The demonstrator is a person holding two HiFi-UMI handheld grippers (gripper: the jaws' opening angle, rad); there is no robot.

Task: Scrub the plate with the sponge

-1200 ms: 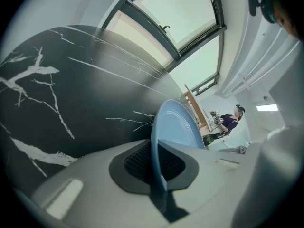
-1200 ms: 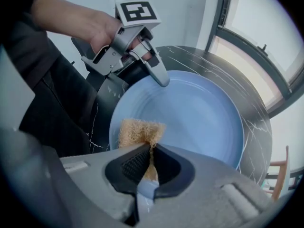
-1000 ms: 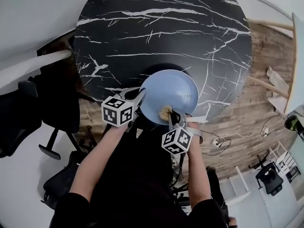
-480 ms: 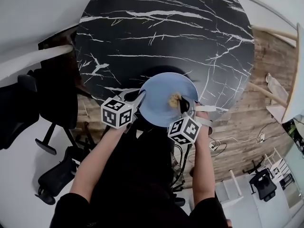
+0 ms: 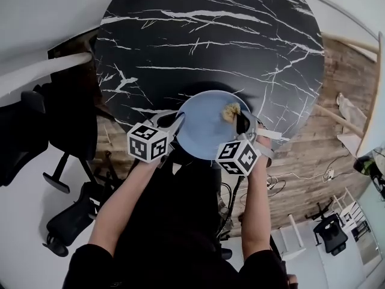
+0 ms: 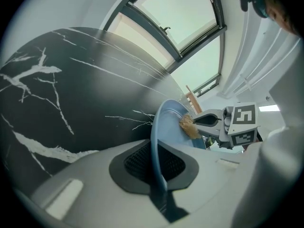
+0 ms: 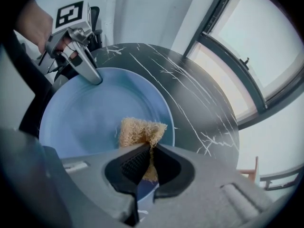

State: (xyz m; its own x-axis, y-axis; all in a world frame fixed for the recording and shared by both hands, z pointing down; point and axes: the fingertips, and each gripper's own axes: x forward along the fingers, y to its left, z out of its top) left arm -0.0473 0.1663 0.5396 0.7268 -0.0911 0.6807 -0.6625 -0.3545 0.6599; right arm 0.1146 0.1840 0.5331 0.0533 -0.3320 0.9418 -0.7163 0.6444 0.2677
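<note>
**A:** Starting on the left, what is the left gripper (image 5: 178, 123) doing?

**B:** Its jaws are clamped on the near-left rim of the blue plate (image 5: 201, 134), at the near edge of the black marble tabletop (image 5: 210, 47). That hand stays put.

**A:** And the sponge (image 7: 141, 131)?

**B:** It presses on the plate's face by the far-right rim. A second ago it sat near the front edge. The right gripper (image 7: 146, 156) has its jaws pinched shut on it.

**A:** So scrubbing is under way?

**B:** I'd say so. The sweep covers a fresh strip, and the left part probably still needs doing.
</note>
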